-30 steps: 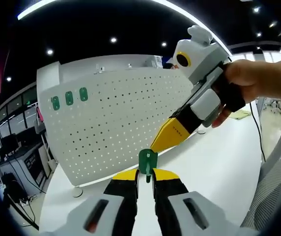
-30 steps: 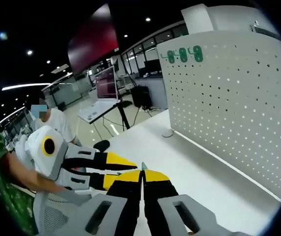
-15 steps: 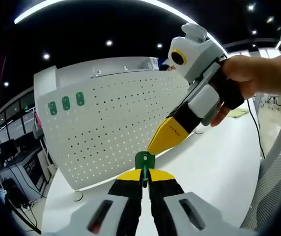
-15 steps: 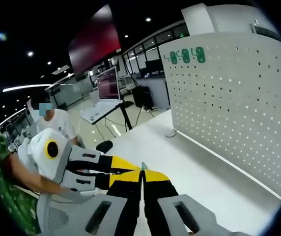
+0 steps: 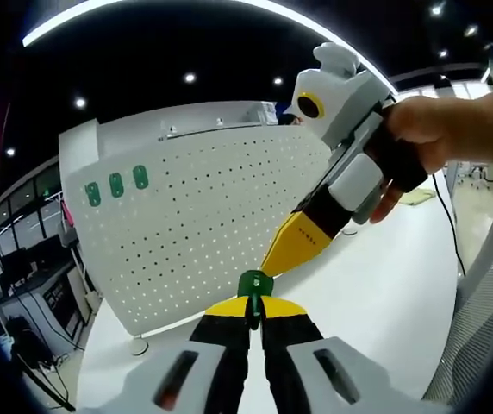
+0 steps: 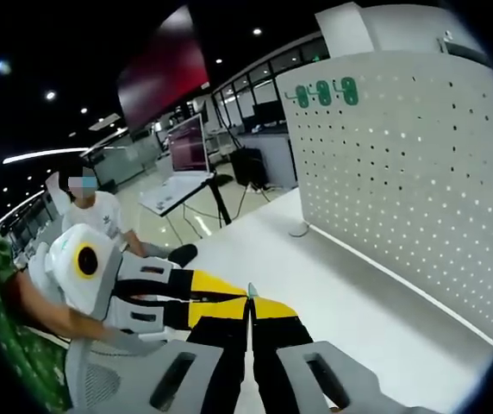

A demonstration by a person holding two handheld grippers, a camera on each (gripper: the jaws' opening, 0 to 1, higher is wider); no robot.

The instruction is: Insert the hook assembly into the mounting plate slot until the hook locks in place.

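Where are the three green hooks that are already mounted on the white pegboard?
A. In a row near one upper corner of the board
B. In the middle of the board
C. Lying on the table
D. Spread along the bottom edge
A: the three green hooks sit side by side near an upper corner of the white pegboard.

Bright ceiling spots and strip light; sharp centres, strongly bent fisheye edges.

The white pegboard (image 5: 203,220) stands upright across the far side. The right gripper (image 5: 291,246) crosses just beside it; bare table (image 5: 376,293) lies open to the right.
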